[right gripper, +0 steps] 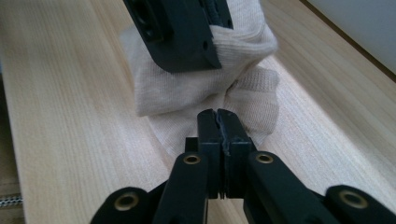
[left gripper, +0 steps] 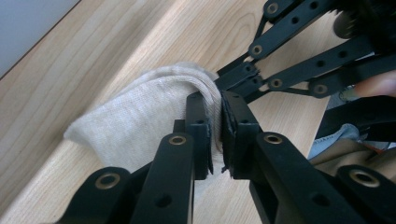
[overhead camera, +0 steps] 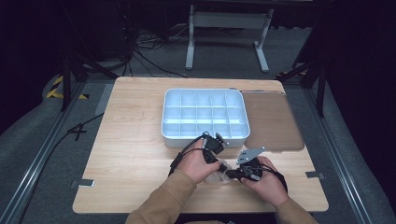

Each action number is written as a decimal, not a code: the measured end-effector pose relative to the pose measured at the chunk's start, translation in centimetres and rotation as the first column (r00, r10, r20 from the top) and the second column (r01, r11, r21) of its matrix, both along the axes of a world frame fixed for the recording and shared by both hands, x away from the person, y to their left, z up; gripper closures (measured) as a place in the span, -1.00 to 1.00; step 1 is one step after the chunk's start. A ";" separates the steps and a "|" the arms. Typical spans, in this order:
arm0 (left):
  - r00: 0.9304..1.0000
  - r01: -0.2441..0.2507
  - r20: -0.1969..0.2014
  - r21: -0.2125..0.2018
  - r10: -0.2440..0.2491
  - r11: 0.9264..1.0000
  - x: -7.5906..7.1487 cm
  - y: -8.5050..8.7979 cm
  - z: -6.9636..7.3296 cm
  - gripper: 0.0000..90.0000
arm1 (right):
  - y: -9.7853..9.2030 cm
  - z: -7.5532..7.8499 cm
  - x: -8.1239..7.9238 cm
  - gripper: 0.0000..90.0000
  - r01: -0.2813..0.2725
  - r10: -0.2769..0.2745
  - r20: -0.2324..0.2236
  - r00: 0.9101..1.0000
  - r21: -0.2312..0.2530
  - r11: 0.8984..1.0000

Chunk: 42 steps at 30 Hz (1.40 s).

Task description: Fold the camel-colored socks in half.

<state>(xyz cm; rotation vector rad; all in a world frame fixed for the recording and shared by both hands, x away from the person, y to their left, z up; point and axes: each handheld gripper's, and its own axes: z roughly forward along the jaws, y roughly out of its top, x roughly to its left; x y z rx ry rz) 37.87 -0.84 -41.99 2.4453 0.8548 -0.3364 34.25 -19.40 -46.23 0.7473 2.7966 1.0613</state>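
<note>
Closest to me, at the near edge of the desk, my two hands work side by side, tan sleeves coming in from below. The right gripper has its jaws pressed together, with only a hairline seam between the pads; they sit at the near edge of the beige sock, and I cannot tell whether any fabric is pinched in that seam. In the high view the right gripper points left toward the sock, which lies bunched on the wood between my hands.

The left gripper has its jaws nearly closed on a raised fold of the sock: the knit runs up over the left pad and down into the narrow gap between the pads, so the cloth is gripped there. From the right gripper view, the left gripper comes down from above onto the top of the sock, with a lump of fabric bulging out beside it. In the high view the left gripper is just beside the right one, both over the sock.

Farther back stands a white compartment tray, its cells divided by thin walls. To its right, touching its side, a brown mat lies flat on the desk.
</note>
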 end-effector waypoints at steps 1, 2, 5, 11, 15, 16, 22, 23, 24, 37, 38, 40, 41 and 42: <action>1.000 0.000 -0.002 -0.006 0.000 1.000 0.0 0.0 0.0 0.75 | -0.1 0.1 0.0 0.91 0.004 -0.004 -0.002 1.000 0.002 1.000; 1.000 0.001 -0.005 -0.015 -0.001 1.000 0.0 0.1 -0.1 0.67 | -0.2 0.3 0.0 0.90 0.007 -0.007 0.000 1.000 0.005 1.000; 1.000 0.000 -0.003 -0.026 0.000 1.000 -0.2 0.3 0.2 0.43 | -0.9 1.2 0.0 0.87 0.022 -0.022 0.010 1.000 0.024 0.999; 1.000 -0.022 0.011 -0.075 0.023 0.997 -1.1 1.6 1.4 0.23 | -2.0 3.1 0.0 0.87 0.050 -0.052 0.039 0.998 0.044 0.998; 0.999 -0.027 0.027 -0.097 0.029 0.995 -1.5 2.8 2.4 0.23 | -1.9 3.9 -0.1 0.89 0.046 -0.049 0.059 0.997 0.059 0.997; 0.999 -0.032 0.036 -0.101 0.036 0.994 -1.6 3.2 2.7 0.25 | -1.7 4.3 -0.2 0.89 0.041 -0.045 0.069 0.997 0.069 0.997; 0.993 -0.086 0.070 -0.092 0.092 0.992 -2.0 6.0 3.3 0.35 | 0.4 5.3 -0.4 0.93 -0.023 0.012 0.107 0.994 0.111 0.994; 0.993 -0.092 0.072 -0.085 0.098 0.992 -2.0 6.4 3.2 0.37 | 0.9 5.2 -0.4 0.94 -0.033 0.021 0.106 0.994 0.112 0.993; 0.991 -0.100 0.075 -0.079 0.106 0.992 -2.0 6.7 3.0 0.39 | 1.3 5.1 -0.4 0.94 -0.041 0.029 0.105 0.994 0.111 0.993; 0.994 -0.091 0.056 -0.047 0.094 0.995 -2.1 7.3 1.3 0.68 | 3.6 3.3 0.3 0.91 -0.078 0.074 0.071 0.995 0.057 0.995; 0.995 -0.087 0.047 -0.046 0.089 0.995 -2.0 7.1 1.1 0.69 | 3.6 3.2 0.3 0.91 -0.072 0.068 0.069 0.995 0.053 0.996; 0.996 -0.076 0.042 -0.030 0.077 0.997 -1.8 6.7 0.7 0.73 | 3.2 3.1 0.3 0.91 -0.059 0.056 0.057 0.997 0.043 0.997; 0.997 -0.070 0.036 -0.026 0.071 0.997 -1.7 6.6 0.5 0.74 | 3.0 3.0 0.3 0.91 -0.052 0.050 0.053 0.997 0.039 0.998; 0.998 -0.062 0.031 -0.029 0.063 0.998 -1.6 6.3 0.2 0.74 | 2.9 2.9 0.3 0.91 -0.050 0.048 0.051 0.998 0.035 0.998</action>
